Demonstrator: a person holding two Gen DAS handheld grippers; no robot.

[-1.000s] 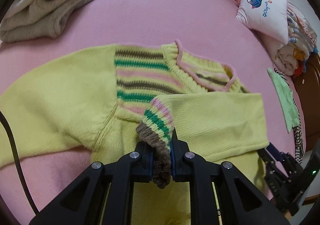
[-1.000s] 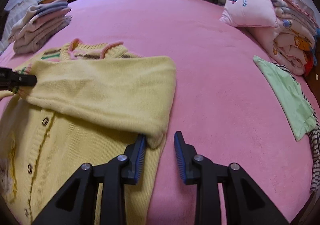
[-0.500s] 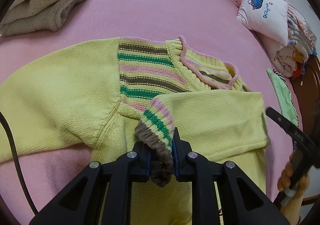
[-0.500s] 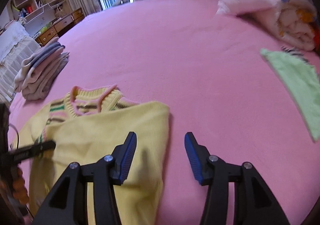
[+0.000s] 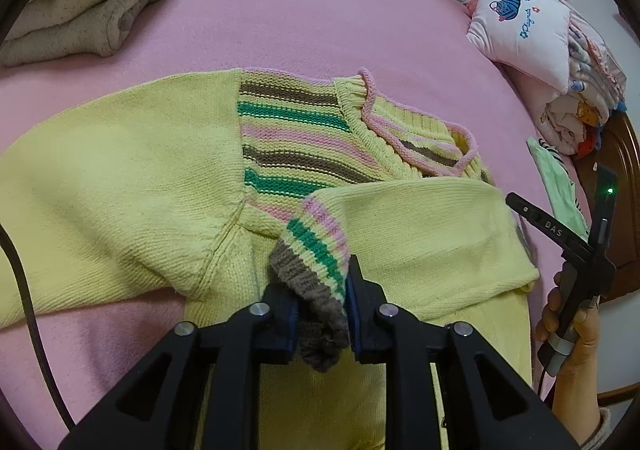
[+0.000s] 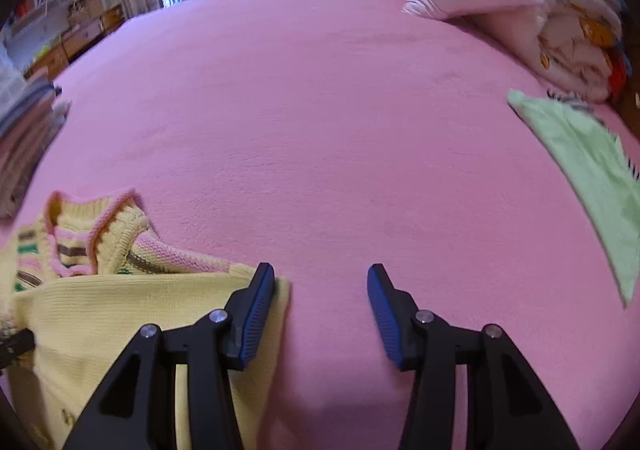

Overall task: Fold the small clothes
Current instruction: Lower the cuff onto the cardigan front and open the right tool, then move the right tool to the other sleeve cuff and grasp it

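— So, where is the sweater [image 5: 132, 186] lying?

— Flat on the pink bedspread [image 5: 320, 10], front side up. It is yellow, with brown, green and pink stripes near the pink-edged collar [image 5: 412, 126]. One sleeve [image 5: 420, 234] is folded across the chest, and its striped cuff [image 5: 316, 266] sits between the fingers of the left gripper [image 5: 322, 314].

— Is that cuff clamped?

— The jaws are easing apart at this moment. The right pad [image 5: 352, 302] lies against the cuff's edge, while a thin gap shows at the left pad, so the brown end of the cuff hangs loose between them.

— And the right gripper [image 6: 320, 310]?

— Its jaws stand well apart and are narrowing slightly, with only bare bedspread between them. Its left finger [image 6: 256, 310] is over the folded edge of the sleeve; whether it touches the knit I cannot tell. In the left camera view a hand [image 5: 576, 334] holds that tool at the sweater's far side.

— Anything else on the bed?

— A stack of folded grey clothes [image 5: 92, 10] beyond the sweater, a pile of pink bedding [image 5: 552, 62] at the headboard side, and a light green garment [image 6: 592, 178] lying flat near that pile.
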